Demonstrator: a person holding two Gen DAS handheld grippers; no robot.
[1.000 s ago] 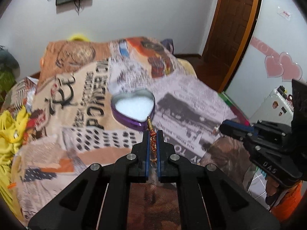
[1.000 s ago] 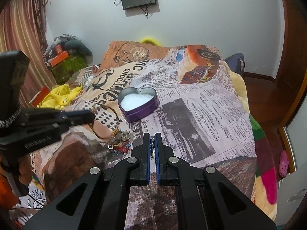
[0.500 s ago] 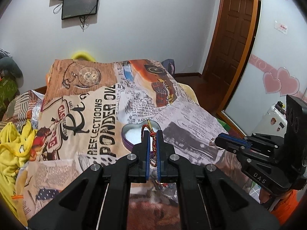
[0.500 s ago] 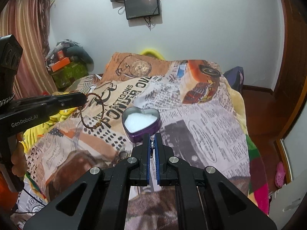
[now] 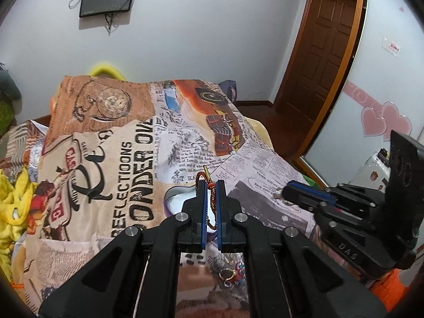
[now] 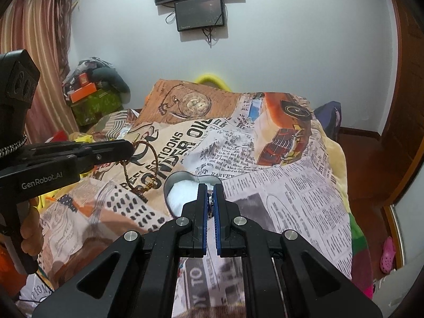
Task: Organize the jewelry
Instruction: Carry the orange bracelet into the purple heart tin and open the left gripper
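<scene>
My left gripper [image 5: 210, 182] is shut on a braided red and gold bracelet [image 5: 206, 175], whose gold end sticks up past the fingertips. From the right wrist view the left gripper [image 6: 129, 148] is at the left, and the bracelet [image 6: 149, 185] hangs from it as a loop above the blanket. My right gripper [image 6: 210, 193] is shut on a small silver ring [image 6: 210, 200]. In the left wrist view the right gripper [image 5: 285, 193] is at the right. A heart-shaped purple tin [image 6: 182, 188] with white lining lies open on the bed, just beyond both grippers and partly hidden by them.
Several rings and trinkets [image 5: 230, 273] lie in a pile on the newspaper-print blanket [image 5: 106, 159] under my left gripper. Yellow cloth [image 5: 10, 201] lies at the bed's left edge, boxes and clutter [image 6: 92, 98] beyond it. A wooden door [image 5: 326, 53] stands at the right.
Both grippers have risen and drawn back from the blanket. The bracelet has come up off the bed and now hangs free from the left gripper. The tin looks smaller and lower.
</scene>
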